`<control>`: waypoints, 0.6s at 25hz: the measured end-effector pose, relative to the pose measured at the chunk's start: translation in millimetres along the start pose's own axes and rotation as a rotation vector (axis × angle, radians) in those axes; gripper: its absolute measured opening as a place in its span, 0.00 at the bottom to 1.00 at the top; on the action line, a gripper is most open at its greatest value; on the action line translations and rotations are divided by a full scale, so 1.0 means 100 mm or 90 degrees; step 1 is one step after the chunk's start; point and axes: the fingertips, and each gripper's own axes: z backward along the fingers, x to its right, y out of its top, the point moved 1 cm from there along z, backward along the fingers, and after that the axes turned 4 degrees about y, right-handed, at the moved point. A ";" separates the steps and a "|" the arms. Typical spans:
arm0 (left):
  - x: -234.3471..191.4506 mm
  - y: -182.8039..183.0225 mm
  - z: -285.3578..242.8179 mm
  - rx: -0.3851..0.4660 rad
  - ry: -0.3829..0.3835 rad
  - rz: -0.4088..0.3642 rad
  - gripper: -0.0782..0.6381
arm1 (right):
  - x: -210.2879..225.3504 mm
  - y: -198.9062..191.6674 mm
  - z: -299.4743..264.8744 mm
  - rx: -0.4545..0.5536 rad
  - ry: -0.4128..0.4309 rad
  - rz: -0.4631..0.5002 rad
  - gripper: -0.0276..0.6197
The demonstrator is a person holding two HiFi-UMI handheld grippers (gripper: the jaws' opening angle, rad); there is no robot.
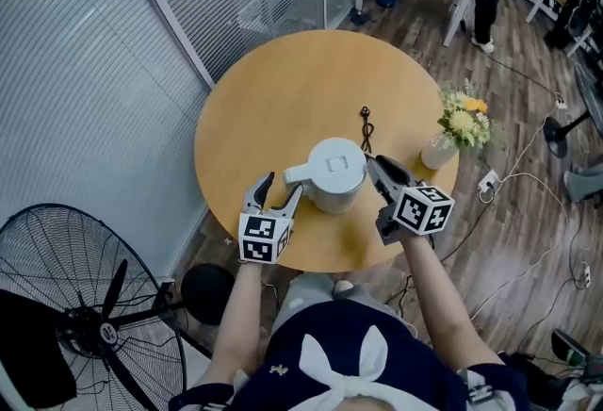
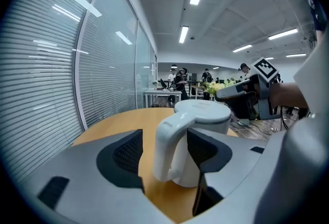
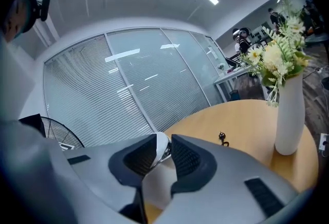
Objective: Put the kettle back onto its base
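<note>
Head view – kettle (image 1: 334, 173): white, upright on the round table (image 1: 283, 89), near the person's edge; no separate base can be made out under it.
Head view – left gripper (image 1: 283, 185): jaws spread either side of the handle (image 1: 294, 175).
Head view – right gripper (image 1: 375, 166): tips against the kettle's far side, opposite the handle, probably to steady it.
Head view – cord (image 1: 366, 128): black, lying loose just behind the kettle; likely the base's lead.
Left gripper view – left gripper (image 2: 164, 151): released; handle (image 2: 167, 146) stands between the pads, with a clear gap at the left pad.
Left gripper view – kettle (image 2: 203, 115): stands without that grip, so judged already seated.
Right gripper view – right gripper (image 3: 162, 153): clenched on a thin white edge of the kettle (image 3: 158, 148); which part, I cannot tell.
Right gripper view – vase (image 3: 290, 115): with flowers, well apart, out of the working path.
</note>
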 end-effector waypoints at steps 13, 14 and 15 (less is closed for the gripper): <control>0.29 0.54 0.39 0.096 -0.012 0.000 0.40 | -0.29 0.02 0.28 0.020 0.021 0.031 0.13; 0.33 0.56 0.41 0.100 -0.012 -0.003 0.35 | -0.33 0.02 0.30 0.019 0.024 0.037 0.12; 0.37 0.57 0.43 0.102 -0.015 -0.007 0.31 | -0.36 0.01 0.32 0.018 0.028 0.044 0.12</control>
